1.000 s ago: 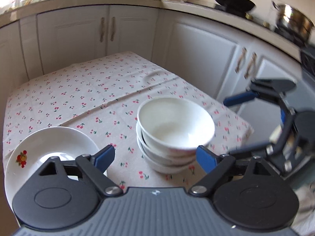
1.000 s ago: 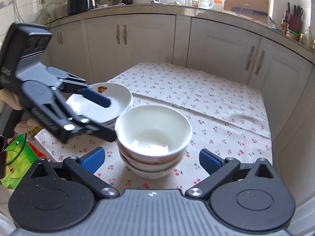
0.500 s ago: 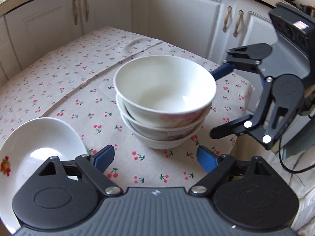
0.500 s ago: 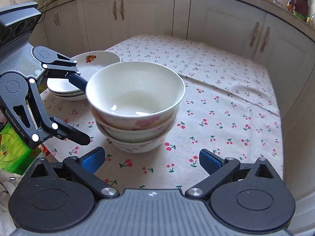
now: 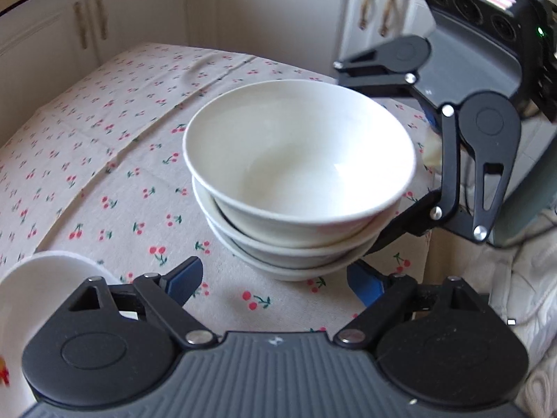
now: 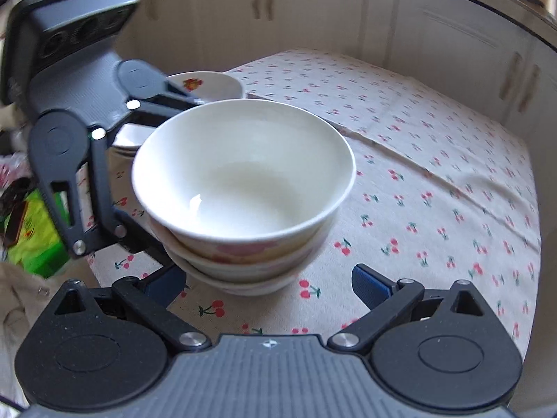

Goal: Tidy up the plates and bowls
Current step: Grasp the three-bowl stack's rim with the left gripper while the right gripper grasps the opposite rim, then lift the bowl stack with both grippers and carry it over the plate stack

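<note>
A stack of three white bowls (image 5: 299, 174) stands on the cherry-print tablecloth (image 5: 104, 160); it also shows in the right wrist view (image 6: 243, 188). My left gripper (image 5: 275, 278) is open, its blue pads just short of the stack's base. My right gripper (image 6: 269, 282) is open and close to the stack from the other side. Each gripper's fingers reach around the stack's sides as seen from the other view. White plates with a red fruit print (image 6: 205, 85) sit stacked behind the bowls; their rim shows at lower left in the left wrist view (image 5: 41, 278).
White cabinet doors (image 5: 278, 10) surround the table on the far sides. The table edge (image 5: 428, 261) lies right beside the bowls. A green bag (image 6: 38, 240) lies on the floor at left. Open cloth (image 6: 435, 174) stretches to the right.
Both grippers have moved in closer to the bowl stack from opposite sides, and lower. The stack has not moved. Both stay open.
</note>
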### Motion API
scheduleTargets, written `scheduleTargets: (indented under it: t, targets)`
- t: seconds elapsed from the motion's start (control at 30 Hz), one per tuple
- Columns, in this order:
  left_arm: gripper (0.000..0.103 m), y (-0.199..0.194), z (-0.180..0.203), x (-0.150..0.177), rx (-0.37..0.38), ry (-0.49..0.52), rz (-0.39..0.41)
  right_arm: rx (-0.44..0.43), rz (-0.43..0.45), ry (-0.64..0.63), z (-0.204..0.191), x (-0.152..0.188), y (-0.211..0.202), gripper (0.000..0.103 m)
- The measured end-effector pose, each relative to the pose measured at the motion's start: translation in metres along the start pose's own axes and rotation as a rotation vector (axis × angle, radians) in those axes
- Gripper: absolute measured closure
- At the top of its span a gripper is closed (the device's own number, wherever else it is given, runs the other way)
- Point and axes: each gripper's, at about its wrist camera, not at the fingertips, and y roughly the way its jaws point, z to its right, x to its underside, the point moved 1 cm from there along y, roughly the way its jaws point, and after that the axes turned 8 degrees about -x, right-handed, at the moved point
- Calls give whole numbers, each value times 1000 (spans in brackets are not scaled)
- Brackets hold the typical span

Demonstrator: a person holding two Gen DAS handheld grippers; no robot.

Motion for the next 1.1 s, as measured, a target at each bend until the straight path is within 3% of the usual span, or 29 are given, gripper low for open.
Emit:
scheduleTargets:
  t: [0.27,0.57,1.1]
  targets:
    - [15,5,-7,-4,83,85,7,-78,-54,-162,1,-14,7,6]
    - [22,6,-14,-10,165,142,-1,-152,-90,-206,11,-15,13,13]
    - [22,7,-14,-16,184,157,-5,-145,-112,-210,8,-18,14,15]
